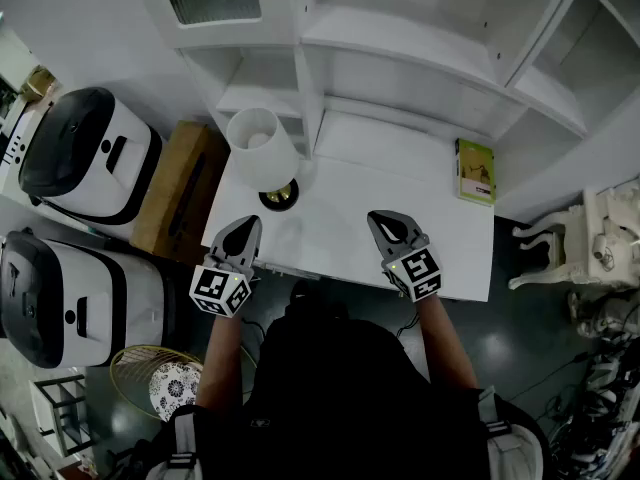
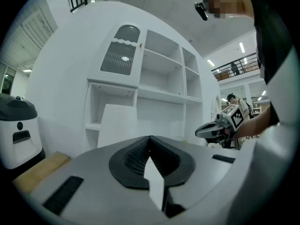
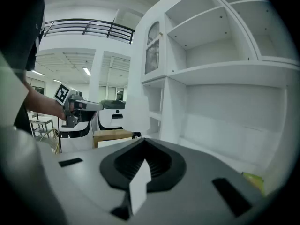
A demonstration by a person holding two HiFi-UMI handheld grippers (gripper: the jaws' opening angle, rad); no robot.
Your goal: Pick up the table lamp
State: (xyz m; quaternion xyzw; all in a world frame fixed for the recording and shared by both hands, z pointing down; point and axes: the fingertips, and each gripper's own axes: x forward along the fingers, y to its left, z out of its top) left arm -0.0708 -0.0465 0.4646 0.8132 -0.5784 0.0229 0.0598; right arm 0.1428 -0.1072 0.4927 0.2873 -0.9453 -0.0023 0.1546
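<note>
Table lamp (image 1: 262,148) stood at the left rear corner of the white desk (image 1: 400,183), just ahead of the left gripper (image 1: 243,230). Both this and the right gripper (image 1: 392,226) had jaws pressed together, empty. Advancing unopened would likely knock the lamp off the desk's side edge.

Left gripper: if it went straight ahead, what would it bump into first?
Probably the table lamp. The left gripper points at it across the white desk, and its own view shows the shade just ahead, slightly left of the shut jaws. Whether it hits shade or base is unclear.
</note>
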